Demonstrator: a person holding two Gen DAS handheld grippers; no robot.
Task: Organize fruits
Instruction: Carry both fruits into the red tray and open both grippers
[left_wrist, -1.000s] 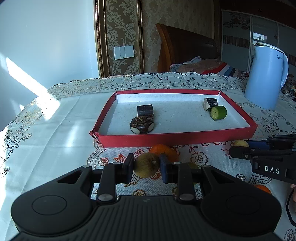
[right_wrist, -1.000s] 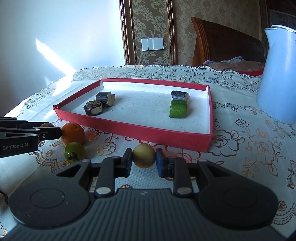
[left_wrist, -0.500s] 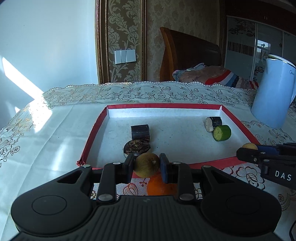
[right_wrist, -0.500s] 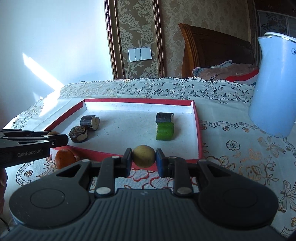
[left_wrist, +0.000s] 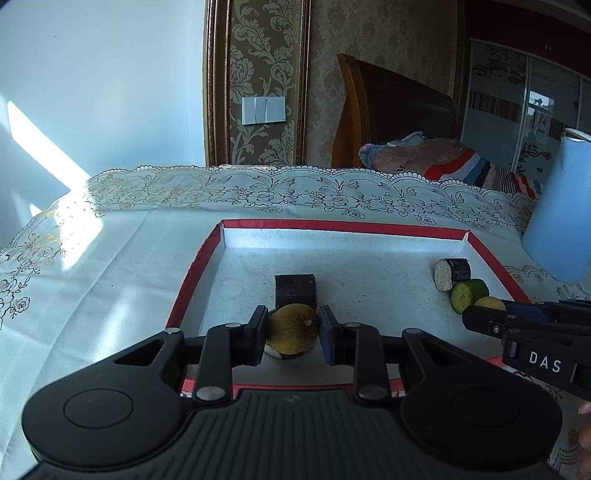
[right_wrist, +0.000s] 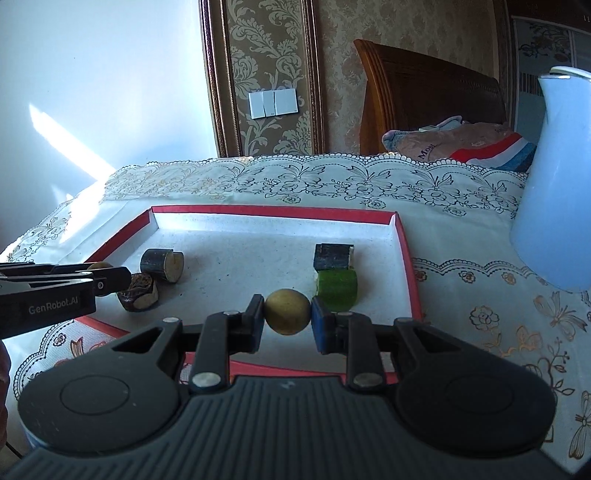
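Observation:
My left gripper (left_wrist: 292, 326) is shut on a brownish-yellow round fruit (left_wrist: 291, 336), held over the near part of the red-rimmed white tray (left_wrist: 192, 275). Right behind that fruit sits a dark block (left_wrist: 295, 290). My right gripper (right_wrist: 287, 315) is shut on a yellow round fruit (right_wrist: 287, 310), also over the tray (right_wrist: 406, 258), beside a green cut piece (right_wrist: 337, 288) and a dark block (right_wrist: 332, 256). In the left wrist view the right gripper (left_wrist: 491, 314) enters from the right. In the right wrist view the left gripper (right_wrist: 107, 275) enters from the left.
A dark cylinder piece (right_wrist: 161, 265) and a brown cut piece (right_wrist: 138, 291) lie in the tray's left part. A tall light-blue kettle (right_wrist: 554, 206) stands to the right of the tray on the lace tablecloth (right_wrist: 480, 295). A wooden chair with folded cloth stands behind the table.
Both grippers have moved forward with their fruits, from above the tablecloth to above the tray's near part. The orange and the green fruit on the cloth have dropped out of view.

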